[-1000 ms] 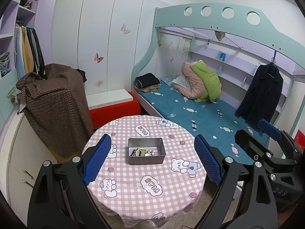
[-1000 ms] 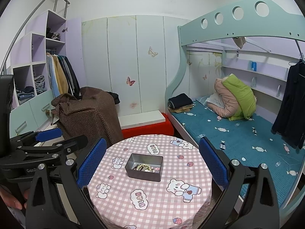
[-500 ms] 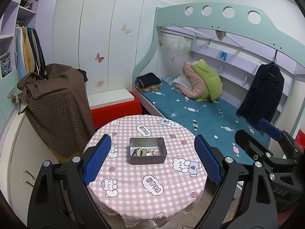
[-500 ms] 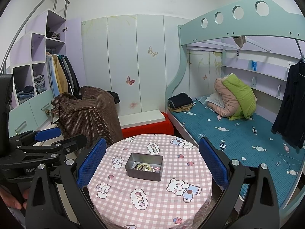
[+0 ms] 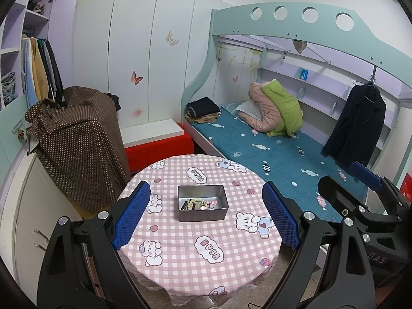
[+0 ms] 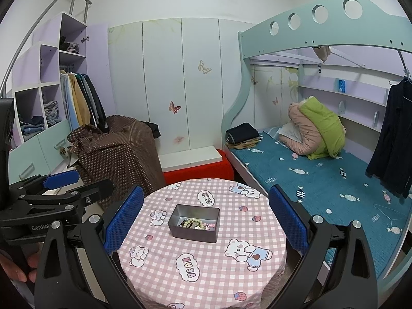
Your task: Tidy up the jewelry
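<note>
A grey metal tin [image 5: 203, 203] stands near the middle of a round table with a pink checked cloth [image 5: 180, 252]. Beaded bracelets and small jewelry [image 5: 197, 204] lie inside it. The tin also shows in the right wrist view [image 6: 193, 223], with the jewelry [image 6: 195, 223] in it. My left gripper [image 5: 206, 216] is open and empty, held well above and short of the table. My right gripper [image 6: 204, 221] is open and empty at a similar height. Each gripper shows at the edge of the other's view.
A bunk bed [image 5: 283, 152] with a teal mattress runs along the right of the table. A brown dotted cloth covers furniture [image 5: 77, 144] at the left. A red bench [image 5: 159, 146] stands behind the table. A dark coat [image 5: 358, 123] hangs at the right.
Both views shift only slightly. The table and tin have drifted a little in the left wrist view. Both grippers stay open and empty.
</note>
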{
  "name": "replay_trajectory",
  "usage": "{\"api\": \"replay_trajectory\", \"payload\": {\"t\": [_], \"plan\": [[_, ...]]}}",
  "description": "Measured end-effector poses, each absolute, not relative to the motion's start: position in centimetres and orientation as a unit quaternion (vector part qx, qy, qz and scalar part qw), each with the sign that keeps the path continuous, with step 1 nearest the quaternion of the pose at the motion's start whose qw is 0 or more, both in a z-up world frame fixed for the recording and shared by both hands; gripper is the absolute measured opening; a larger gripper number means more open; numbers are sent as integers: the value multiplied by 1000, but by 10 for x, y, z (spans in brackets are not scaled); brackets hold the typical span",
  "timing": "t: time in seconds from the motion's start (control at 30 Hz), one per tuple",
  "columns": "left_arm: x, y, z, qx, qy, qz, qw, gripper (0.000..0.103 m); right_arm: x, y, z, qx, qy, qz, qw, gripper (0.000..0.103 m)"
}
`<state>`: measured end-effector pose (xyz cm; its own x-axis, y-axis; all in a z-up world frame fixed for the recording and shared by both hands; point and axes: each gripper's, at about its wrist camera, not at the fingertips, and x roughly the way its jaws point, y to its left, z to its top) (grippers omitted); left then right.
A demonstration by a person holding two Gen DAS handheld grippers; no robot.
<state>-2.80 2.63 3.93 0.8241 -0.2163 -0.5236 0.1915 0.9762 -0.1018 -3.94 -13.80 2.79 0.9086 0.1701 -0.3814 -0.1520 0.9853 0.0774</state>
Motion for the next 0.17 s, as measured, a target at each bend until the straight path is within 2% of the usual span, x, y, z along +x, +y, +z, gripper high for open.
{"api": "replay_trajectory", "payload": {"t": [0.17], "plan": [[-27,29,38,-23,279,-106,954,89,-39,-137,28,25,199,82,976,94]]}}
